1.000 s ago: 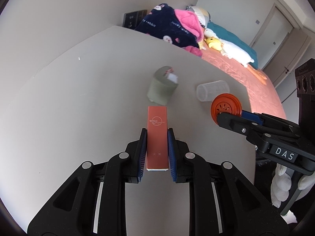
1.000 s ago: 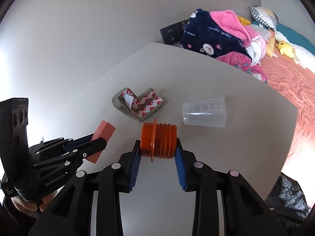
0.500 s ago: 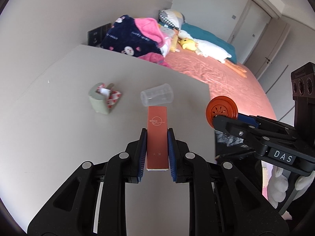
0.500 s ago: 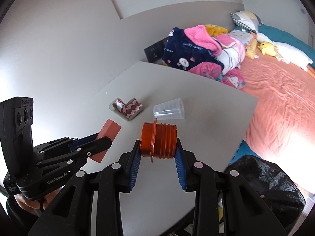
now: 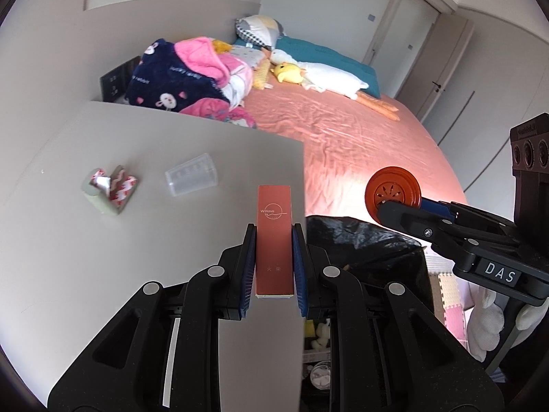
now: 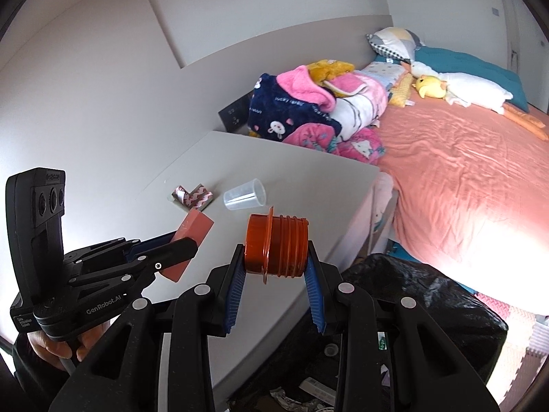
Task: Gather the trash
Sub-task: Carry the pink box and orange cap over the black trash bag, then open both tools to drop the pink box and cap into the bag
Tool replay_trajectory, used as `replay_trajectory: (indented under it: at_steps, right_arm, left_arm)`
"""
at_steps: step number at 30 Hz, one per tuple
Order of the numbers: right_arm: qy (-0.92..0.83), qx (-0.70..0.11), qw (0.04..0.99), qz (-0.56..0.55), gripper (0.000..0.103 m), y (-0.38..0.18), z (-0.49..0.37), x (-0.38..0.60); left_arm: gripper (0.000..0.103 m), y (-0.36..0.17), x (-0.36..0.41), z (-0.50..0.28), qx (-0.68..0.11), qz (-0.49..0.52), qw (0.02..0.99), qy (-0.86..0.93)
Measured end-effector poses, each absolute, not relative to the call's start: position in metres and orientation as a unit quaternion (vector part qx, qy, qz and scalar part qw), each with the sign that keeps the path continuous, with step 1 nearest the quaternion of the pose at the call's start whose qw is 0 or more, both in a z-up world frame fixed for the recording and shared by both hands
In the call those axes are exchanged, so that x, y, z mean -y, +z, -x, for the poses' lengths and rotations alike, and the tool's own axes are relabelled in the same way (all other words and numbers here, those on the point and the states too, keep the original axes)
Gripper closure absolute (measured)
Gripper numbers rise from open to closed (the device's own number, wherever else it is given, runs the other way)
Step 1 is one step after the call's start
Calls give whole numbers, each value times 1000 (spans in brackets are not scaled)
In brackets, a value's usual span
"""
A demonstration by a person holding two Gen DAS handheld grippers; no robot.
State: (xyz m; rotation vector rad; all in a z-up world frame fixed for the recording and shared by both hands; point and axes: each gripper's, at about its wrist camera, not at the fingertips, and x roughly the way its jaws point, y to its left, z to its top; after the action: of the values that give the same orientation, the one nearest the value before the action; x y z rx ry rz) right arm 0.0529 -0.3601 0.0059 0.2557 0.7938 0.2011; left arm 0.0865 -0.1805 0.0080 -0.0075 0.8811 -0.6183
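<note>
Claws: two. The left claw (image 5: 274, 240) is clamped on the red box (image 5: 274, 240); the right claw (image 6: 276, 257) is clamped on the orange ribbed cap (image 6: 276, 245).
Red box: one, long and narrow, held lengthwise between the blue pads (image 5: 248, 267), above the near right corner of the surface (image 5: 103, 240).
Orange ribbed cap: one, lying sideways between the right claw's fingers, flange to the left, held in the air above the edge of the surface and the black trash bag (image 6: 429, 295).
Items on the surface: two. One clear plastic cup (image 5: 191, 178) lies on its side; one crumpled grey wrapper (image 5: 109, 189) with red-and-white print lies near it to the left, apart from it.
Black trash bag: one, open-mouthed, just beside the right edge of the surface and below it.
Bed: one, with an orange sheet (image 5: 360, 144), a heap of blankets (image 5: 185, 79), a yellow plush (image 5: 288, 72) and a white plush (image 5: 329, 75).
Left wrist view only: the printed logo on the red box, and the round slotted face of the cap.
Right wrist view only: the cap's ribbed side, scraps of litter inside the bag, and the bare hand (image 6: 58, 346) gripping the left claw's handle.
</note>
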Motion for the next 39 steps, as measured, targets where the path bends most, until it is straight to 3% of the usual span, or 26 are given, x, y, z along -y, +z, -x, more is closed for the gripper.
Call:
replay_trajectory:
  at_steps: [23, 24, 25, 26, 27, 28, 39]
  right_arm:
    - [-4, -351, 921, -168, 68, 23, 21, 457]
    - [-11, -349, 921, -172, 67, 24, 25, 463]
    - [-23, -346, 922, -174, 55, 27, 28, 467]
    - [-39, -337, 924, -175, 44, 30, 33, 473]
    - [-57, -325, 927, -175, 28, 34, 39, 477]
    - [-69, -315, 930, -175, 25, 37, 44, 482]
    - [-94, -306, 927, -195, 25, 39, 53, 506]
  left_arm:
    - [83, 11, 286, -54, -429, -32, 795, -427]
    - [69, 9, 290, -55, -436, -30, 787, -436]
    - [48, 7, 293, -55, -445, -31, 782, -435]
    - [4, 4, 297, -57, -458, -37, 783, -420]
    - [7, 1, 300, -57, -460, -39, 786, -412]
    - [7, 0, 303, -57, -460, -38, 783, -416]
    - [7, 5, 306, -58, -455, -29, 785, -420]
